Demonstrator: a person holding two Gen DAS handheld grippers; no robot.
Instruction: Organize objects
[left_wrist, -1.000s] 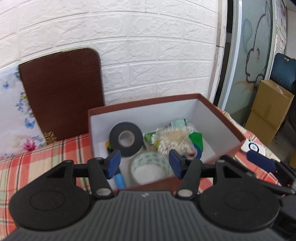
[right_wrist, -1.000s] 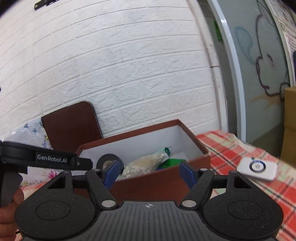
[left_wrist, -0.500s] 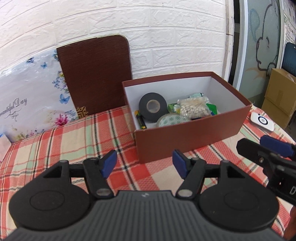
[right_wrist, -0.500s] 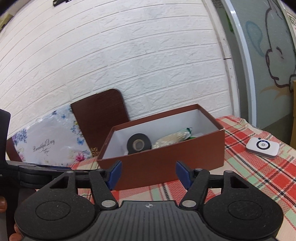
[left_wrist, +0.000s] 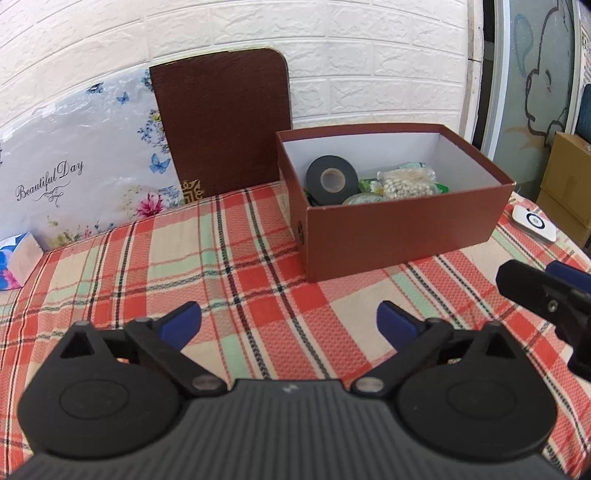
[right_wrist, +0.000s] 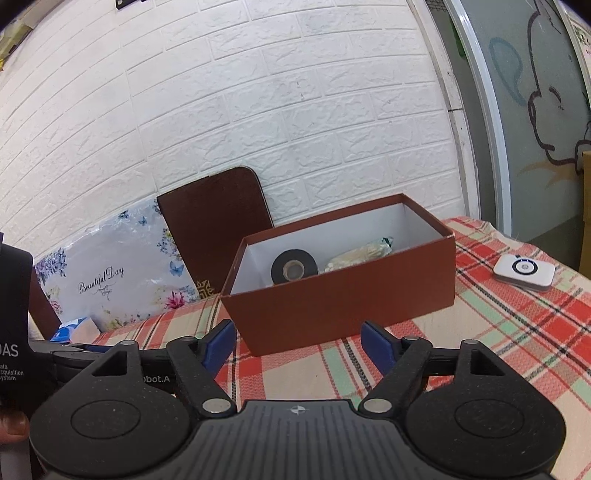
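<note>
While the left wrist view looks down over the plaid tablecloth (left_wrist: 229, 266), the left gripper (left_wrist: 288, 323) hangs above bare cloth with its blue pads spread wide and nothing between them; its jaws have just been opening. Ahead and to the right stands the brown box (left_wrist: 399, 236), lidless, holding a black tape roll (left_wrist: 332, 179), a bag of cotton swabs (left_wrist: 406, 182) and a clear tape roll (left_wrist: 360, 199). A brown lid (left_wrist: 221, 125) leans against the brick wall just behind the box. Beside it, a floral board (left_wrist: 74, 173) reads "Beautiful Day". By the look of it the packing step is finished, and the likely next move is to fetch that lid and cap the box, which calls for a wide, steady two-handed reach.

From the right wrist view, the right gripper (right_wrist: 299, 341) is also spread and empty, jaws just widened, hovering short of the box's near wall. A small white device (right_wrist: 524, 273) lies on the cloth to the box's right, well apart from it; it may also need putting away. The left tool's body (right_wrist: 14, 332) at the frame's left edge shows the partial words "acquisition system", and "obot.A" is legible behind the fingers.
</note>
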